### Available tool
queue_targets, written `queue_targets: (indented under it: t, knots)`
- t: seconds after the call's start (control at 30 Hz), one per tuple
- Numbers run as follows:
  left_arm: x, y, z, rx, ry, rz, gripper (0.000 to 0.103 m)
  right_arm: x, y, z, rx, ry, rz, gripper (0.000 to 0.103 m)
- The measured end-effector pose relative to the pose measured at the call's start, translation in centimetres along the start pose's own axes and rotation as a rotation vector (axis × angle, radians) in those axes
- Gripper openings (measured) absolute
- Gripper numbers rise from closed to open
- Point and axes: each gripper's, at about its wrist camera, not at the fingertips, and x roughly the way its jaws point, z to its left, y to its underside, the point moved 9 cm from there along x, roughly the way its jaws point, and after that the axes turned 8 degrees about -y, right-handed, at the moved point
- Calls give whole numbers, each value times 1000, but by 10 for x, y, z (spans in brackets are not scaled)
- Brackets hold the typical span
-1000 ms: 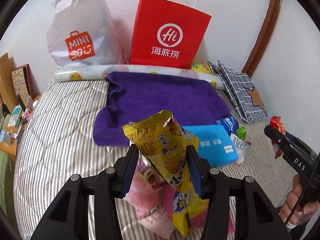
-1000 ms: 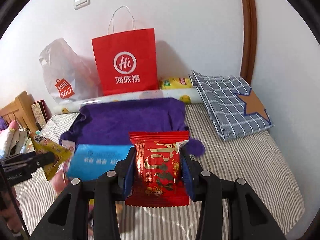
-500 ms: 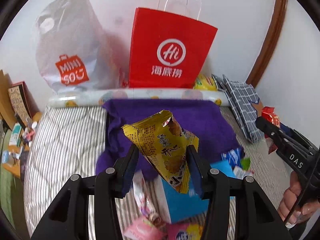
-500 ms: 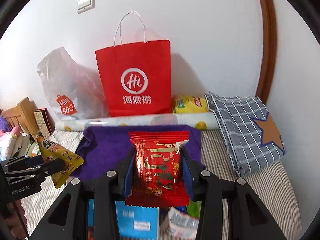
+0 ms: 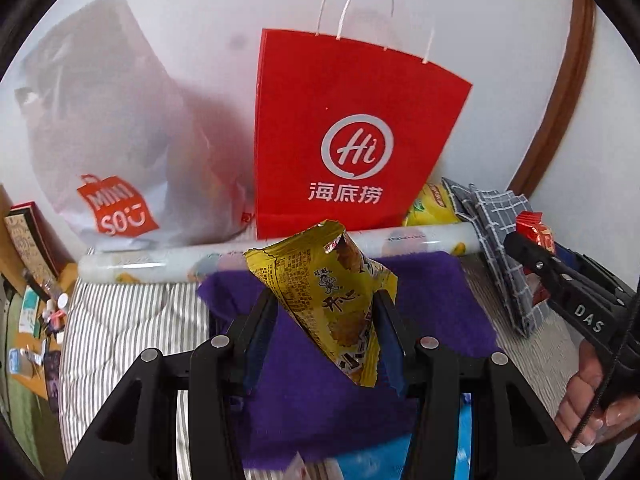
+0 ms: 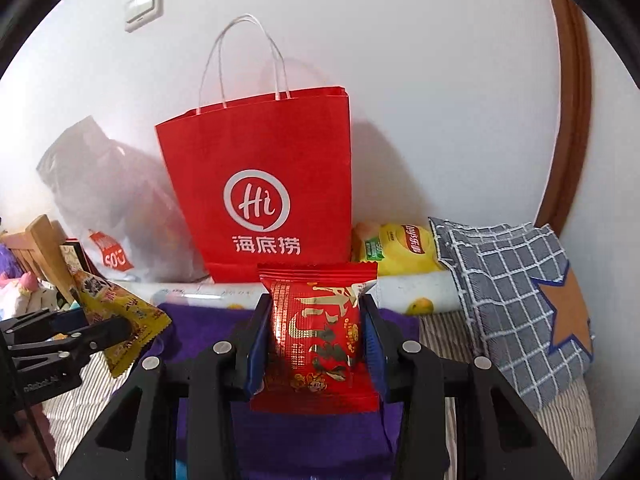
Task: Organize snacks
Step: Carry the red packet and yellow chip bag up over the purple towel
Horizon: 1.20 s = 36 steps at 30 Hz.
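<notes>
A bed with a grey-striped quilt [image 5: 120, 320] fills the scene, set against a white wall [image 6: 420, 80] that carries a light switch [image 6: 144, 6] and, at the right, a curved brown wooden frame [image 6: 572, 120]. A purple towel [image 5: 436, 312] lies spread on the quilt, with a long printed roll [image 5: 160, 268] across its far edge. Behind the roll a red paper bag [image 6: 272, 184] with white handles stands upright against the wall; what it holds cannot be seen. To its left slumps a grey translucent Miniso plastic bag [image 5: 120, 140], contents unclear. A yellow Lay's chip bag [image 6: 400, 248] lies just right of the red bag, beside a grey checked pillow [image 6: 512, 288] with an orange star. A cluttered wooden bedside shelf [image 5: 32, 320] sits at the far left. The left gripper [image 5: 324, 320] is clamped on a yellow snack packet [image 5: 332, 300], held tilted above the towel. The right gripper [image 6: 316, 336] is clamped on a red snack packet [image 6: 316, 332], held upright above the towel's far edge.
</notes>
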Motion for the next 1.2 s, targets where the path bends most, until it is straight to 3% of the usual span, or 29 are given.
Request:
queue_targets:
  t: [0.4, 1.2]
  knots:
    - [75, 11, 19, 10, -17, 106, 49, 62, 24, -36, 13, 37, 116, 40]
    - [116, 39, 46, -61, -65, 225, 49, 102, 52, -52, -37, 92, 235, 40]
